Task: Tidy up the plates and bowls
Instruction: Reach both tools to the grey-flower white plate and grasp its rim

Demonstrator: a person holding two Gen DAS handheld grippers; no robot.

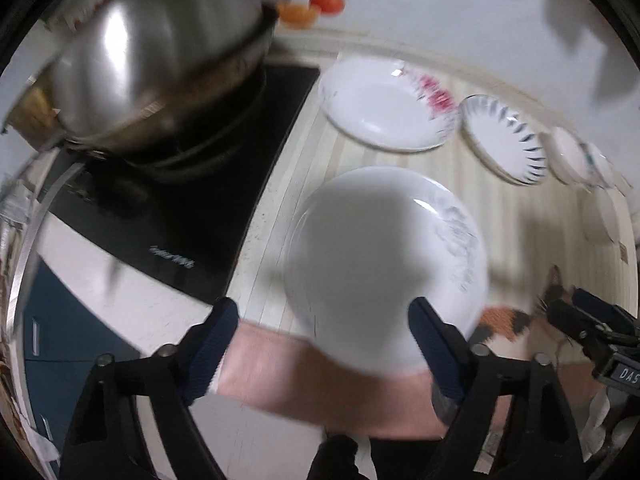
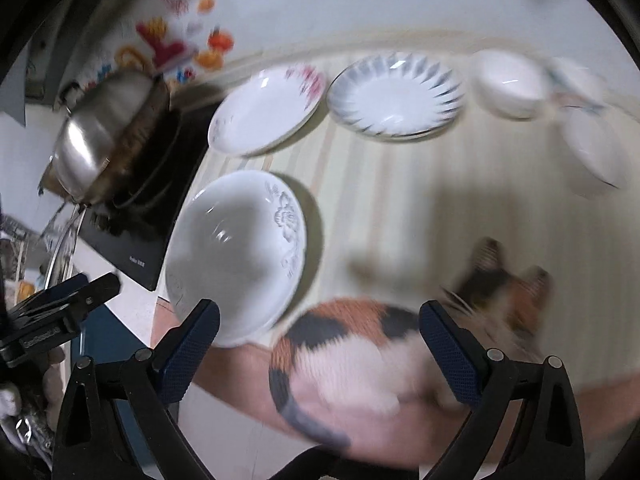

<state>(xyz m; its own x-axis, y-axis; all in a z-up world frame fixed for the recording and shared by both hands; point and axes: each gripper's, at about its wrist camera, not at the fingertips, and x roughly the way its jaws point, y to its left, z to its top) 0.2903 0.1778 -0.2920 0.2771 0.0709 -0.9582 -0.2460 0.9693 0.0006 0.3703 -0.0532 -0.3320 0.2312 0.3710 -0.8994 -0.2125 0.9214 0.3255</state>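
A white plate with a grey flower print [image 1: 384, 256] [image 2: 236, 252] lies at the counter's front edge. My left gripper [image 1: 324, 332] is open above its near rim, empty. My right gripper [image 2: 320, 336] is open and empty, to the plate's right. Along the back wall stand a pink-flowered plate [image 1: 384, 104] [image 2: 264, 108], a blue-petal plate [image 1: 504, 140] [image 2: 396, 96] and several small white bowls [image 1: 568, 156] [image 2: 508, 84].
A calico cat [image 2: 380, 344] sits at the counter's front edge, between my right gripper's fingers in view. A steel-lidded pot [image 1: 152, 64] [image 2: 104, 140] stands on a black induction hob [image 1: 208, 208] at the left. The wall carries fruit stickers.
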